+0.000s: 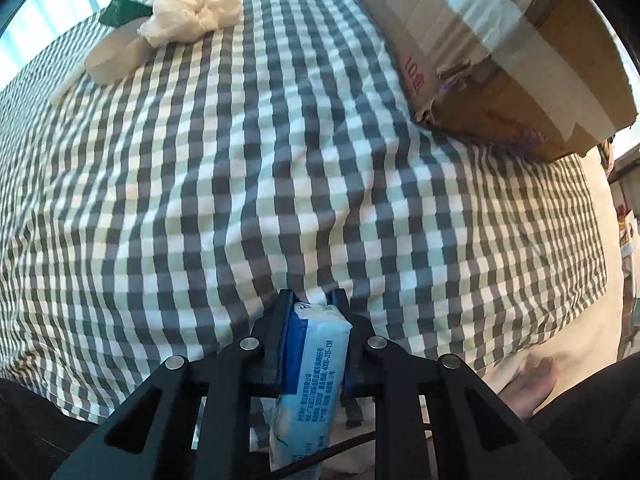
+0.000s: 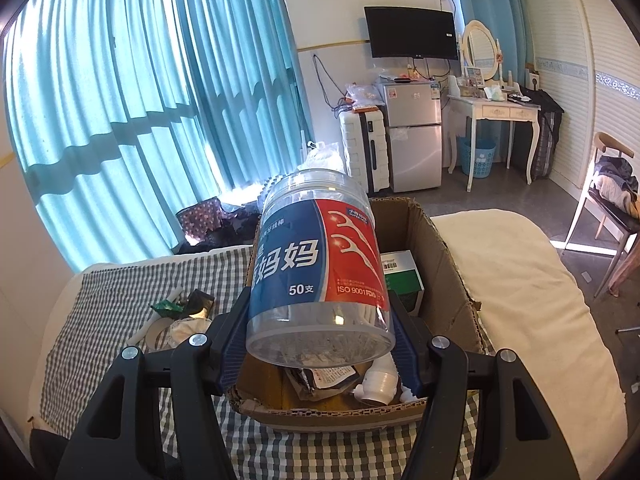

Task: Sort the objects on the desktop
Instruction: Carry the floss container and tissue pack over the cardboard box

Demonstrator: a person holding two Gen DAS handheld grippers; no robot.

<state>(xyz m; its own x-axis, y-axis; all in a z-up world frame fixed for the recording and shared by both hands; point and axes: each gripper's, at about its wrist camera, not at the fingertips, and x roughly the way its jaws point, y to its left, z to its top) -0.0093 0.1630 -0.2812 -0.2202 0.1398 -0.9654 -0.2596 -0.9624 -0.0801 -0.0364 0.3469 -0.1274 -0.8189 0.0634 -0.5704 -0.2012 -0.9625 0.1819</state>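
The right hand-held gripper pinches a clear plastic jar of floss picks with a blue and red label, its blue-padded jaws pressed against the lower sides of the jar. The jar is tilted slightly and sits directly over the near part of an open brown cardboard box. Inside the box lie a white plastic bottle, some dark crumpled packaging and, farther back, a green and white carton.

The left hand-held gripper clamps a pale blue soft pack of tissues held on edge above the grey, green and white checked cloth that covers the bed; the box lies well apart, ahead and to the right.

The step in hand looks like dropping the jar into the box. To do it well, lower the jar until its base is below the rim, aim for the free floor beside the bottle, and only then spread the jaws, since a smooth round jar can roll. The tissue pack would follow.

Farther off on the cloth, left of the box, a beige roll of tape, a crumpled white wad and a dark green packet are yet unsorted.
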